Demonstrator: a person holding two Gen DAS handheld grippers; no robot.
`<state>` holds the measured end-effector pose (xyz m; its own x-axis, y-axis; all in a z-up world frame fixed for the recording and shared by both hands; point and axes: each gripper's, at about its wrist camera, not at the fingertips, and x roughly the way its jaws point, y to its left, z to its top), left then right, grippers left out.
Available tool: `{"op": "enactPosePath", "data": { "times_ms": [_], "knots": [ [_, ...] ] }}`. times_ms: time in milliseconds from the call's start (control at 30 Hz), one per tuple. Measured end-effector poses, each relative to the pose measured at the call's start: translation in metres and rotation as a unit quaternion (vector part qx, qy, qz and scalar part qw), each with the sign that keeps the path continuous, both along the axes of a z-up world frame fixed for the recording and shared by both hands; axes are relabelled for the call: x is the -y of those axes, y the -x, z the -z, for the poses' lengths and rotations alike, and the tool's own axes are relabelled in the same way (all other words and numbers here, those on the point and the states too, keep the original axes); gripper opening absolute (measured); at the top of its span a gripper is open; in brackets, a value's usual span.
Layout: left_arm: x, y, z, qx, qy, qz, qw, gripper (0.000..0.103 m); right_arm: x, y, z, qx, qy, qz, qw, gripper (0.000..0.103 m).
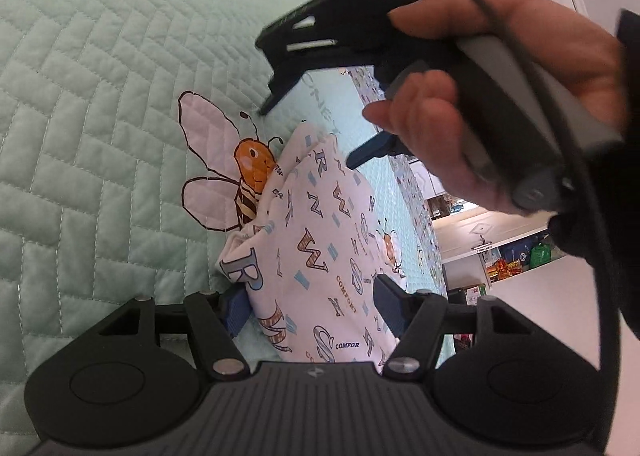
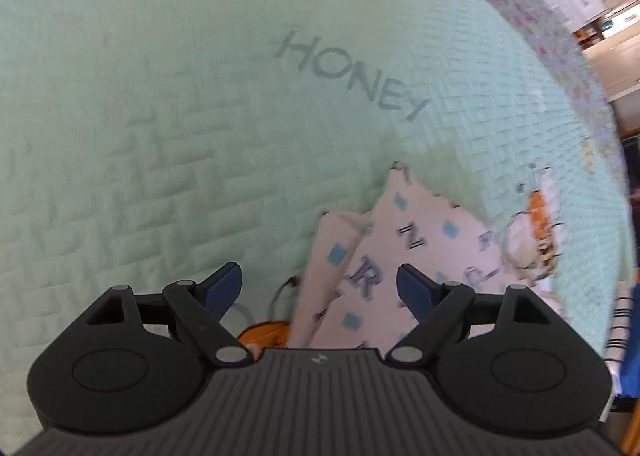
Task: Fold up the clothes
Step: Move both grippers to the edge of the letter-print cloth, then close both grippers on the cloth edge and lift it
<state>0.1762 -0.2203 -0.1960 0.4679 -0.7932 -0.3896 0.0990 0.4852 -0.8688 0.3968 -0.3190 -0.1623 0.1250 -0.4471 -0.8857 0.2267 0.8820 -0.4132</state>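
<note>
Left claw point(image 1: 312, 308) sits spread around the near end of the white letter-printed cotton garment point(image 1: 320, 248) bunched on the mint quilted bedspread point(image 1: 100, 96) — right claw point(image 2: 320, 288) hovers spread above it — best pinch one clean edge, not the whole bundle.

Bright even daylight; right view motion-blurred; fisheye-warped edges.

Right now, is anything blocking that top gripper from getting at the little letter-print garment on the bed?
Nothing visible does. The right gripper hangs open above the letter-print garment, with only the bare green quilt around it. The left gripper already straddles the garment's near end.
</note>
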Motion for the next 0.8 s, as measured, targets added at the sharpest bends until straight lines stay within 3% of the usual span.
{"op": "enactPosePath", "data": {
  "times_ms": [133,233,400,500,667,800],
  "knots": [
    [-0.001,-0.001,-0.001,-0.006,0.002,-0.002,1.0,0.067,0.004,-0.008,0.015,-0.037,0.036,0.017,0.999,0.091],
    [0.004,-0.005,-0.001,-0.009,0.004,-0.002,1.0,0.067,0.003,-0.011,0.018,-0.041,0.049,0.015,0.998,0.093],
    [0.004,-0.009,0.0,-0.017,0.013,-0.001,0.9998,0.067,0.016,-0.006,0.015,-0.038,0.053,0.057,0.996,0.092],
    [0.005,-0.012,-0.001,-0.018,0.017,0.005,0.9997,0.067,0.025,0.0,0.015,-0.037,0.048,0.071,0.996,0.079],
    [0.004,-0.016,-0.003,-0.028,0.027,0.019,0.999,0.062,0.028,0.004,0.013,-0.034,0.014,0.079,0.996,0.033],
    [0.006,-0.021,-0.003,-0.03,0.024,0.032,0.9987,0.056,0.034,0.01,0.014,-0.031,0.01,0.086,0.996,0.024]
  ]
}}
